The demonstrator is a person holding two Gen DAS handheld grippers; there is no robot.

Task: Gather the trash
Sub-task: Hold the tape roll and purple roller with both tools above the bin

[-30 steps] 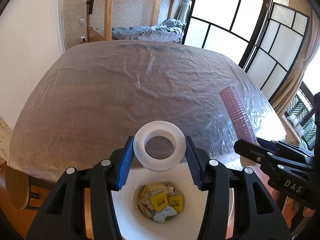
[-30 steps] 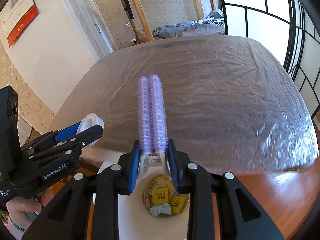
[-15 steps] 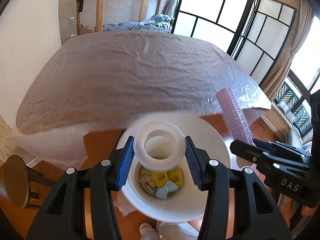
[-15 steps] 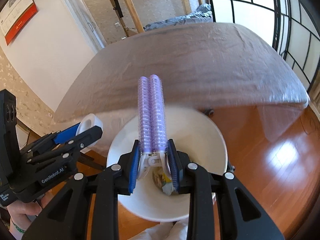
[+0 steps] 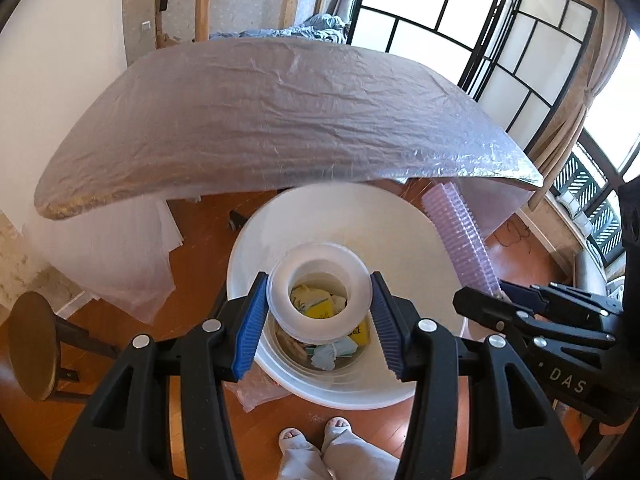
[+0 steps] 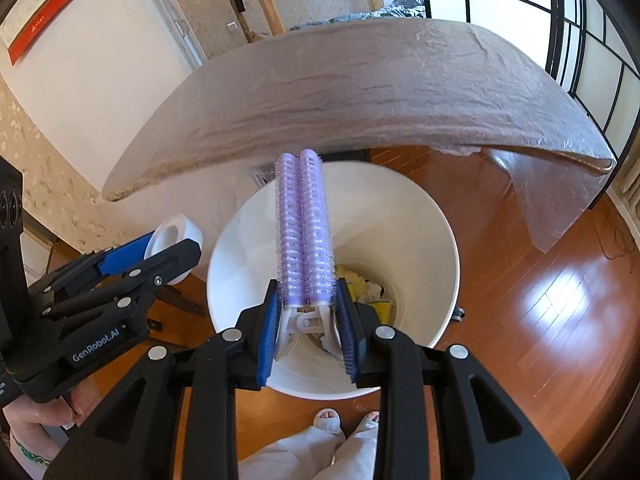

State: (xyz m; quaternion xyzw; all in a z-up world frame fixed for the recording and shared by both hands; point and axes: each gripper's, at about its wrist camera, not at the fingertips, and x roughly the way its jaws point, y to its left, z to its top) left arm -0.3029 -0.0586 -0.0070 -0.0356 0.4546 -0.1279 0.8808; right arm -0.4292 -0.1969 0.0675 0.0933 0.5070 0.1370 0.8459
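Both of my loads hang directly above the open mouth of the white bin (image 5: 248,248), so the coming move turns on a straight drop. My left gripper (image 5: 319,316) pinches a white tape roll (image 5: 319,295) across its width, hole facing up, and through that hole I see the paper scraps (image 5: 320,350) at the bin's bottom. My right gripper (image 6: 307,326) is clamped on the white base of a purple hair roller clip (image 6: 305,232); its long axis points forward over the bin toward the plastic-covered table (image 6: 360,92). I judge the left load better centred. Nothing lies between either item and the bin; the table edge is just beyond the far rim, and my feet (image 5: 312,432) are near the bin's close side.
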